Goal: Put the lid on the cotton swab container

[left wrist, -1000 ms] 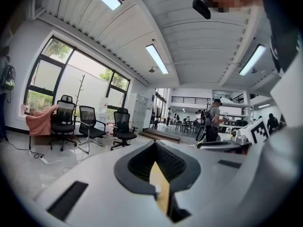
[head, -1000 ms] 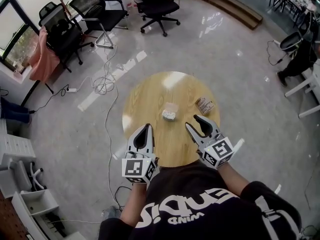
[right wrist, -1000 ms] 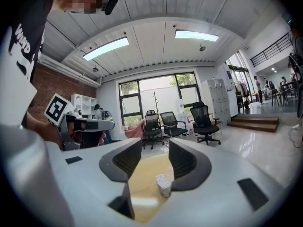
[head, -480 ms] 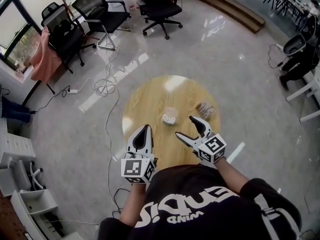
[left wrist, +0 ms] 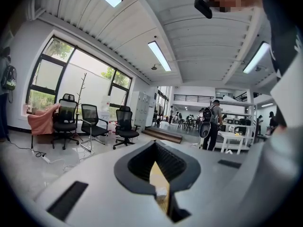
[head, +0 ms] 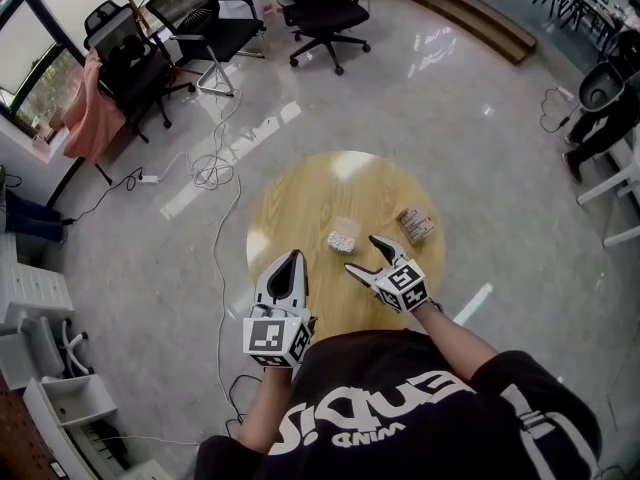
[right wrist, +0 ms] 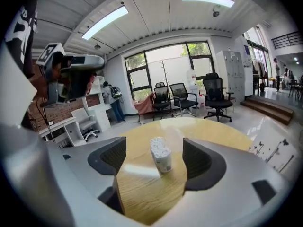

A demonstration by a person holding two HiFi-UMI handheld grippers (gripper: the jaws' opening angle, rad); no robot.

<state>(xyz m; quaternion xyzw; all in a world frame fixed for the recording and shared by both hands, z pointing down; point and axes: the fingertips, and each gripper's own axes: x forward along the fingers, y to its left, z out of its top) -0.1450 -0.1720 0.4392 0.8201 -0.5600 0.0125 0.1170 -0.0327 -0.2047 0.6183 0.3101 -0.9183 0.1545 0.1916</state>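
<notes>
Head view, contents by size. Round wooden surface (head: 300,193): carries the items below. Left gripper (head: 291,258): jaws pressed together, nothing held, over the near left edge. Right gripper (head: 361,253): jaws spread wide, having just been opening, nothing pinched. Cotton swab container (head: 342,240): upright near mid-surface, lidless, swab tips showing; right gripper view frames it between the spread jaws, just ahead, untouched. Small packet (head: 414,225): right of the container, apart.

Left tongs (head: 290,258) together, right tongs (head: 360,252) just-spread
</notes>
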